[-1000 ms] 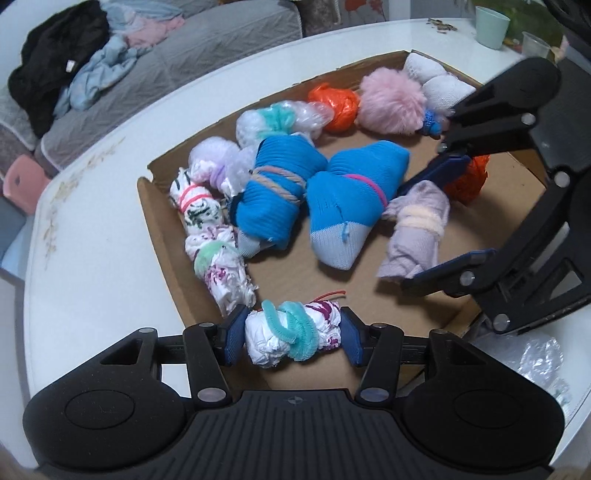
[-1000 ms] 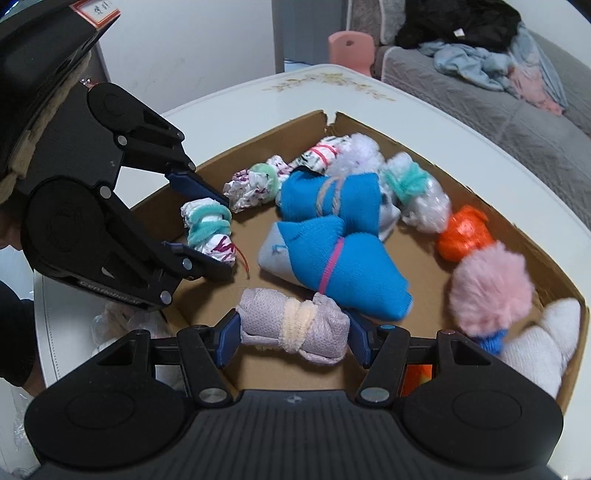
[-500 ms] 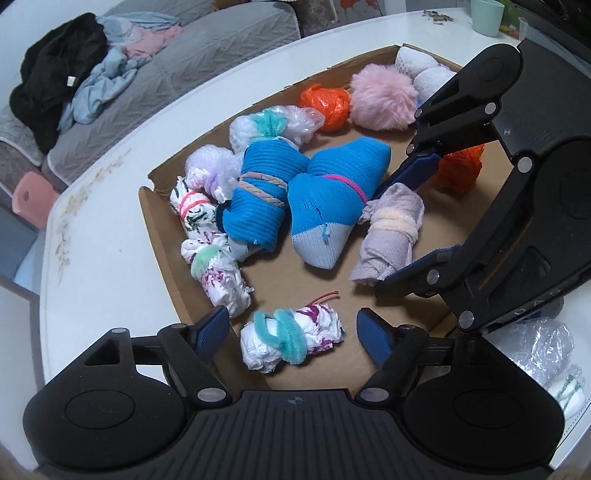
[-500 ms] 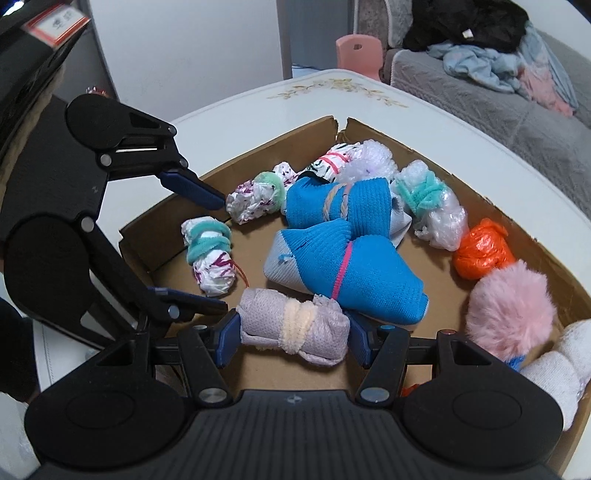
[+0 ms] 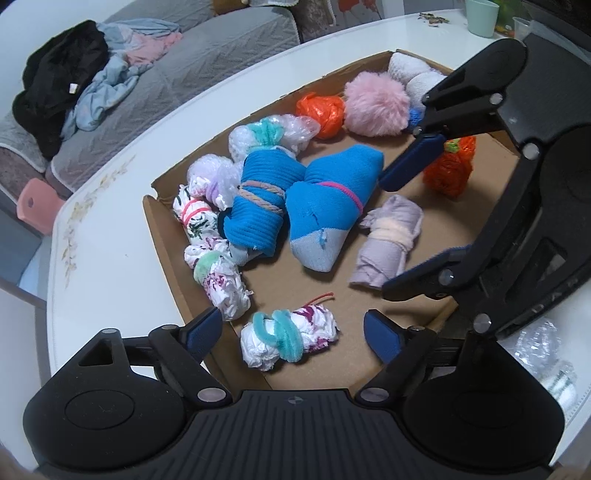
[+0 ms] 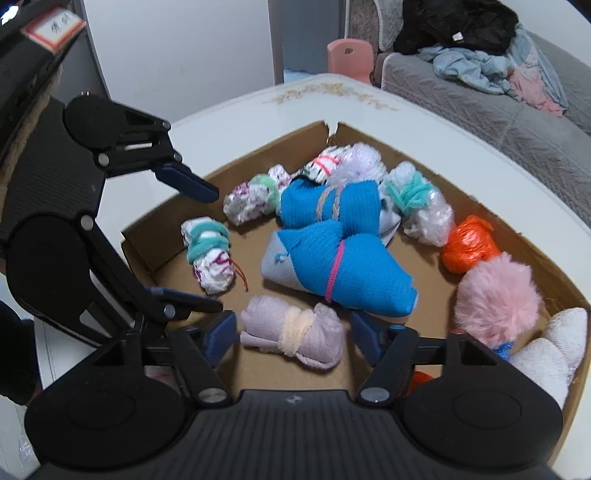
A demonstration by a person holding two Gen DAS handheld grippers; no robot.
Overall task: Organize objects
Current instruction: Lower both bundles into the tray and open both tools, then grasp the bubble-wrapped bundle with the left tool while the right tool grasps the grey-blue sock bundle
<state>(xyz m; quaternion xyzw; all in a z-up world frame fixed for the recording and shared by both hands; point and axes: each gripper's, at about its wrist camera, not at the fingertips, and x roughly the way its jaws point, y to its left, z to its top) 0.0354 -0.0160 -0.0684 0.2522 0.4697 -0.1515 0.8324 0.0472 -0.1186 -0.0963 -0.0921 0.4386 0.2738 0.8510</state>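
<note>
A shallow cardboard tray (image 5: 450,225) (image 6: 258,162) holds several tied bundles. My left gripper (image 5: 291,334) is open above a white patterned bundle with a teal tie (image 5: 288,338) (image 6: 208,254), which lies loose on the tray floor. My right gripper (image 6: 293,332) is open around a lilac bundle with a cream tie (image 6: 293,334) (image 5: 388,240), which rests on the tray; the pads stand apart from it. Two blue sock bundles (image 5: 295,206) (image 6: 332,243) lie in the middle.
A pink fluffy ball (image 5: 375,103) (image 6: 496,299), orange bags (image 5: 321,112) (image 5: 448,170), white rolls (image 6: 550,354) and more white bundles line the tray edges. The tray sits on a white table (image 5: 110,236). A sofa with clothes (image 5: 110,74) stands beyond. A green cup (image 5: 482,16) is far right.
Both grippers have opened and let go of their bundles, which now lie on the tray floor. Both grippers have risen and pulled back a little.
</note>
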